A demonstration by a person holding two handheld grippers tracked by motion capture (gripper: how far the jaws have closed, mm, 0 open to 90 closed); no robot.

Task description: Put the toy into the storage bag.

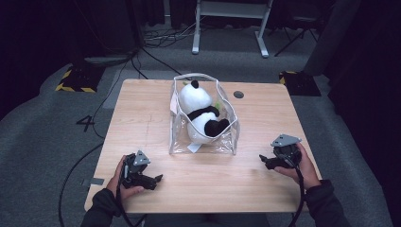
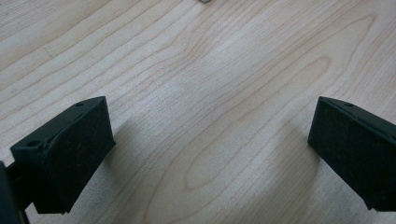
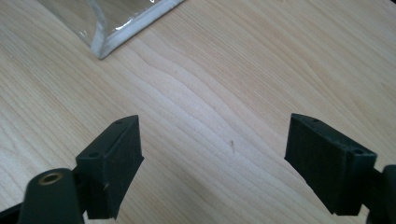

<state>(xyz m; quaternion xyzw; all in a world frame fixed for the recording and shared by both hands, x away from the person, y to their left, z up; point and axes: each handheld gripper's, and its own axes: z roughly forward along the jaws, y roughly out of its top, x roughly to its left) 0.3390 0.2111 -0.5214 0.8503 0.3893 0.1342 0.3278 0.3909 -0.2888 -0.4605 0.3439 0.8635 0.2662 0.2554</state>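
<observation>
A black-and-white plush panda (image 1: 201, 113) lies inside a clear plastic bag (image 1: 227, 142) with white edging, at the middle of the wooden table (image 1: 142, 109). My left gripper (image 1: 158, 179) rests low at the table's front left, a hand behind it, jaws wide apart over bare wood (image 2: 210, 140). At the front right, my right gripper (image 1: 263, 161) is held just over the tabletop, its jaws also spread with nothing between them (image 3: 212, 154). A corner of the bag (image 3: 105, 44) shows at the top left of the right gripper view.
A small dark round hole (image 1: 238, 94) sits in the table near its far right. Cables run across the grey floor at the left. A white desk frame (image 1: 229, 23) stands beyond the table, and yellow-black striped feet (image 1: 75, 85) flank the far corners.
</observation>
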